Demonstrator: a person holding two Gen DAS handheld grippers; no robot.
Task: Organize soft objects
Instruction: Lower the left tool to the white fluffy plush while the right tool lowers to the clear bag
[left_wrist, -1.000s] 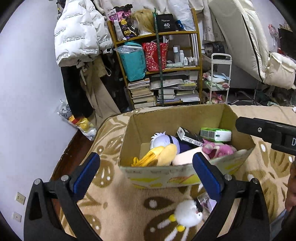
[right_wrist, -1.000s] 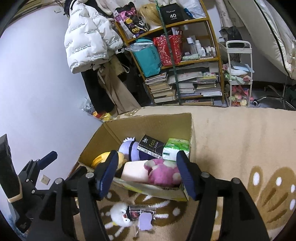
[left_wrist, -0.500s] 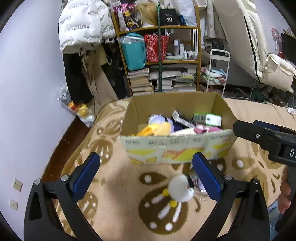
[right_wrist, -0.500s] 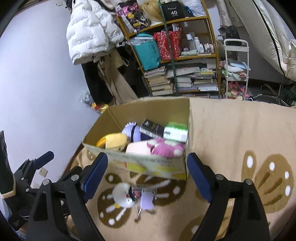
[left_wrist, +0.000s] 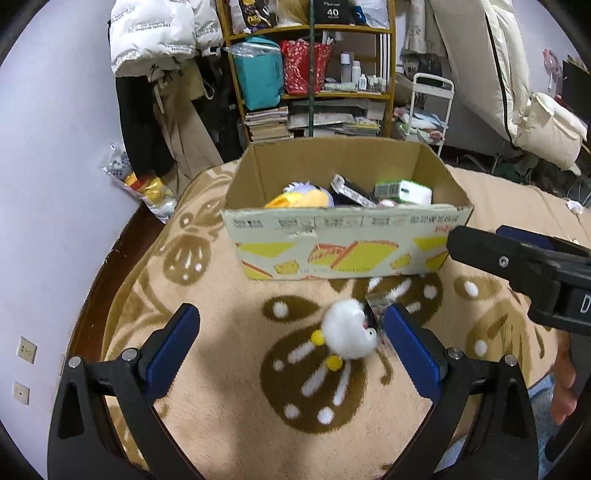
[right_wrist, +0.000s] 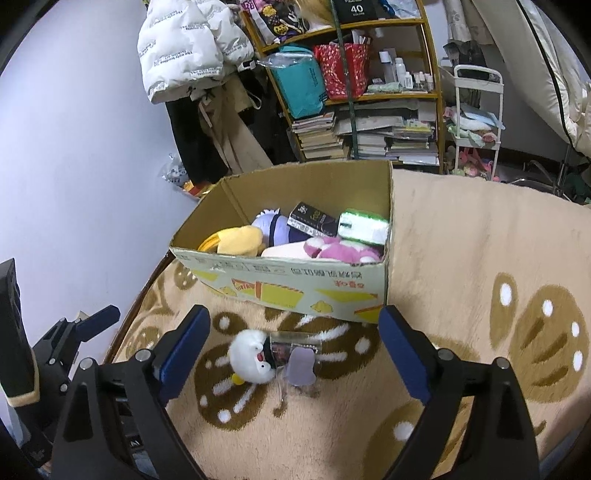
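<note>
A tan rug (right_wrist: 480, 236) with brown leaf-and-dot patterns covered the floor, and a cluttered wooden bookshelf (right_wrist: 369, 96) stood beyond its far edge, with a white puffer jacket (right_wrist: 184, 48) hanging to its left. On the rug, toward that far edge, sat an open cardboard box (right_wrist: 295, 288) printed with yellow shapes on its near wall. Inside it lay a yellow plush (right_wrist: 236, 240), a pale purple plush (right_wrist: 271, 227), a pink plush (right_wrist: 343, 251), a black packet (right_wrist: 312, 219) and a green-and-white tissue pack (right_wrist: 364, 225). On the rug just in front of the box's near wall lay a small white plush (left_wrist: 349, 334) with yellow feet, touching a clear packet with a purple tag (right_wrist: 299, 354) beside it. The left gripper (left_wrist: 291, 345) hung over the rug, its blue-padded fingers spread wide and holding nothing, the white plush between them, nearer the right finger. The right gripper (right_wrist: 295, 350) was likewise spread wide and empty, with the plush and packet between its fingers.
</note>
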